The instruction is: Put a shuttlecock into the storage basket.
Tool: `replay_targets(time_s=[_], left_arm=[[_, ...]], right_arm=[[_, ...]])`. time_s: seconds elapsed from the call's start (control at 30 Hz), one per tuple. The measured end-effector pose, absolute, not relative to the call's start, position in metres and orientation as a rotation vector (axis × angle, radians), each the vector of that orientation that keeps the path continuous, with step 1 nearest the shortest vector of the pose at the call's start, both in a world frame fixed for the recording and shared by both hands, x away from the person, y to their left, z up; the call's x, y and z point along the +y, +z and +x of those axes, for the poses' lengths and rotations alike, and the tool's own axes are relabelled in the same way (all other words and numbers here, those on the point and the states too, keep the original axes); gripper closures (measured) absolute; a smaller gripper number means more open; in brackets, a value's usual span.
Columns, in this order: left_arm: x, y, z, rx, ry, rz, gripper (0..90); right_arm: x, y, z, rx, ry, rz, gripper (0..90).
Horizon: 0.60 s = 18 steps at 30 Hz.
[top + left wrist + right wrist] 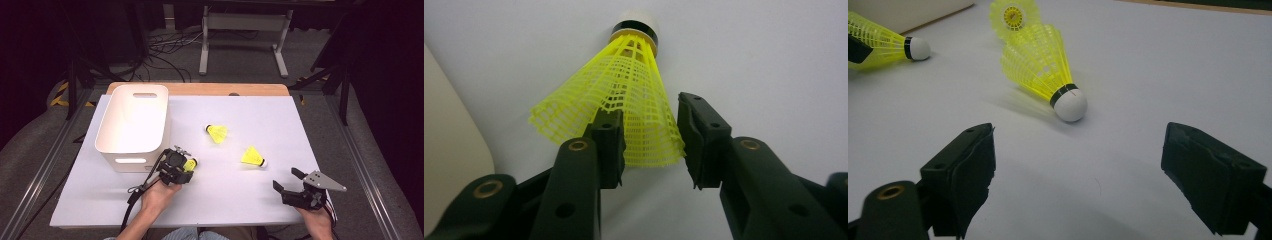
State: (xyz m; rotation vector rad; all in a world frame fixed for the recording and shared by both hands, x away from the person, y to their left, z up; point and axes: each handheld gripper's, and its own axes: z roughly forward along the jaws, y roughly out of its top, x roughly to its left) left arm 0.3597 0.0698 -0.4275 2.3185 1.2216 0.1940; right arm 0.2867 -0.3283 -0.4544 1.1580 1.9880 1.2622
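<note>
Three yellow shuttlecocks with white cork tips lie on the white table top. One shuttlecock (pixel 191 163) (pixel 634 75) (pixel 883 42) lies beside the bin, and my left gripper (pixel 186 166) (pixel 649 115) is down over it. Part of its mesh skirt sits between the jaws. The left pad overlaps the skirt, the right pad stands at the skirt's edge, and the skirt looks unsquashed. A second shuttlecock (pixel 252 157) (pixel 1043 70) lies ahead of my right gripper (pixel 286 178) (pixel 1078 145), which is open with nothing between its fingers. The third shuttlecock (pixel 217 133) (pixel 1013 15) lies farther back.
A white plastic bin (pixel 132 120) (pixel 449 150) with handle slots stands at the left of the table, right beside the left gripper. The white sheet (pixel 260 210) covers the wooden table. Metal frames and cables stand on the floor beyond the far edge.
</note>
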Motion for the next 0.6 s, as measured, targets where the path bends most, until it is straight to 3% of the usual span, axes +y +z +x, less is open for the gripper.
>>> replay_targets(time_s=[0.37, 0.6], left_arm=[[0.0682, -0.4294, 0.3619, 1.220, 0.184, 2.332, 82.1], [0.0674, -0.4301, 0.3618, 1.220, 0.177, 2.340, 86.6]], right_arm=[[-0.3281, -0.4544, 0.2869, 1.989, 1.261, 1.157, 14.5], [-0.3281, -0.4544, 0.2872, 1.989, 1.263, 1.153, 14.5]])
